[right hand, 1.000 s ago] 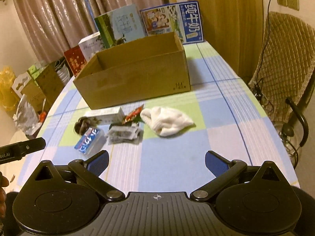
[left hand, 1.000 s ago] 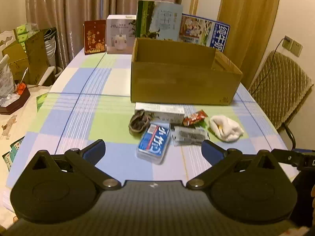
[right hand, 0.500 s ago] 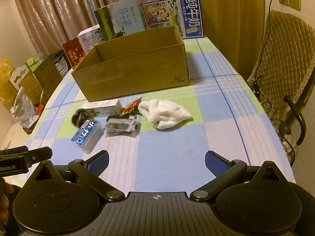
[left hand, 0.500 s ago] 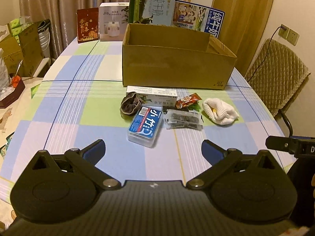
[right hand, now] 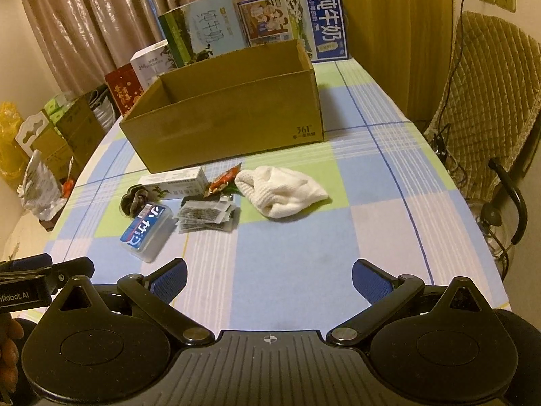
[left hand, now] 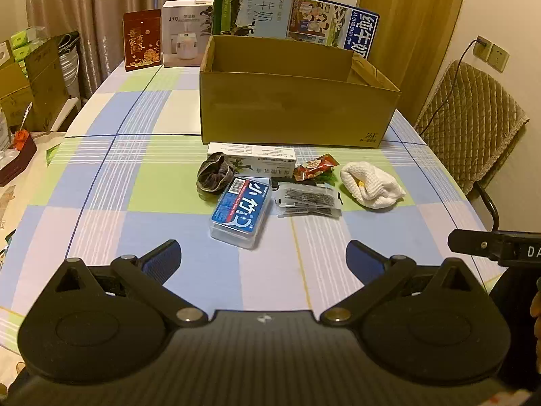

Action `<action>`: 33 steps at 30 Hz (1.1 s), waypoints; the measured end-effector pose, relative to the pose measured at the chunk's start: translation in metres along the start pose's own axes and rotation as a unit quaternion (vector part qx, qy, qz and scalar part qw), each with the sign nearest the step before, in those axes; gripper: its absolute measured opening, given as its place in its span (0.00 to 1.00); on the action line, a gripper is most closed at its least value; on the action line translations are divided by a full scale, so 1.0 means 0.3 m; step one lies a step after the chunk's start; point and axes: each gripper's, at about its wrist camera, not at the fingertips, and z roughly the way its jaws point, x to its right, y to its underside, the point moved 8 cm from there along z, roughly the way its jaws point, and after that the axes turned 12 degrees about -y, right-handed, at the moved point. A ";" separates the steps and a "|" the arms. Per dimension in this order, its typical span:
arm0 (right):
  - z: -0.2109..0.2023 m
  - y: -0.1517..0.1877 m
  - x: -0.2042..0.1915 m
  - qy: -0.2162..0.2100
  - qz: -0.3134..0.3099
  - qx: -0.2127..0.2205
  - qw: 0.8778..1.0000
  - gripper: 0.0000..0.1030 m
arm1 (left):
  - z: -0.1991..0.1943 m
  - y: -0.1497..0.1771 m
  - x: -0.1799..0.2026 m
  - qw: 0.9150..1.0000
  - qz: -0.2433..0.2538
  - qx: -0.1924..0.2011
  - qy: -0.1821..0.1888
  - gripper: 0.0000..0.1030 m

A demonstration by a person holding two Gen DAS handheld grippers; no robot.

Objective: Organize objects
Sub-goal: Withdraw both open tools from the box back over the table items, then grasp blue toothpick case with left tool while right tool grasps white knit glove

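An open cardboard box (left hand: 290,115) (right hand: 230,128) stands mid-table. In front of it lie a long white carton (left hand: 252,154) (right hand: 174,182), a dark scrunchie (left hand: 213,176) (right hand: 135,198), a blue-labelled clear case (left hand: 241,211) (right hand: 145,231), a clear packet of dark pieces (left hand: 307,199) (right hand: 206,216), a red snack wrapper (left hand: 314,165) (right hand: 225,181) and a white knitted cloth (left hand: 370,184) (right hand: 282,196). My left gripper (left hand: 263,258) hovers open, short of the blue case. My right gripper (right hand: 268,277) hovers open over bare cloth, short of the white cloth. Both are empty.
Upright cartons (left hand: 253,10) (right hand: 294,23), a white box (left hand: 184,30) and a red box (left hand: 142,39) stand behind the cardboard box. A padded chair (left hand: 470,125) (right hand: 487,94) is at the right. Boxes and bags (right hand: 57,135) crowd the left side.
Both grippers have moved forward and slightly lower toward the row of objects, which appear larger now. Nothing on the table has shifted, and both grippers stay open.
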 end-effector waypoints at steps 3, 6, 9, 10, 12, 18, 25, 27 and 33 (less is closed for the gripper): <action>0.001 0.000 0.000 0.000 0.000 0.000 1.000 0.98 | 0.001 0.000 0.002 1.000 0.000 -0.001 0.000 0.99; 0.002 0.001 0.001 0.001 0.000 0.000 1.000 0.98 | 0.002 0.000 0.006 1.000 0.000 -0.001 0.001 0.99; 0.002 0.003 0.002 0.001 0.002 -0.001 1.000 0.98 | 0.003 0.002 0.007 1.000 0.000 -0.001 0.002 0.99; 0.002 0.004 0.002 0.001 0.002 -0.002 1.000 0.98 | 0.004 0.003 0.007 1.000 0.000 -0.002 0.002 0.99; 0.005 0.004 0.003 0.001 0.002 -0.002 1.000 0.98 | 0.006 0.003 0.009 1.000 0.000 -0.003 0.002 0.99; 0.005 0.005 0.004 0.002 0.003 -0.002 1.000 0.98 | 0.008 0.003 0.010 1.000 0.000 -0.003 0.003 0.99; 0.018 0.011 0.008 0.004 0.001 -0.007 1.000 0.98 | 0.027 0.009 0.010 1.000 0.001 -0.008 0.005 0.99; 0.026 0.012 0.013 0.007 -0.003 -0.008 1.000 0.98 | 0.040 0.008 0.008 1.000 0.004 -0.009 0.006 0.99; 0.067 0.000 0.042 0.014 -0.018 -0.017 1.000 0.98 | 0.111 -0.013 -0.003 1.000 0.016 -0.017 0.002 0.99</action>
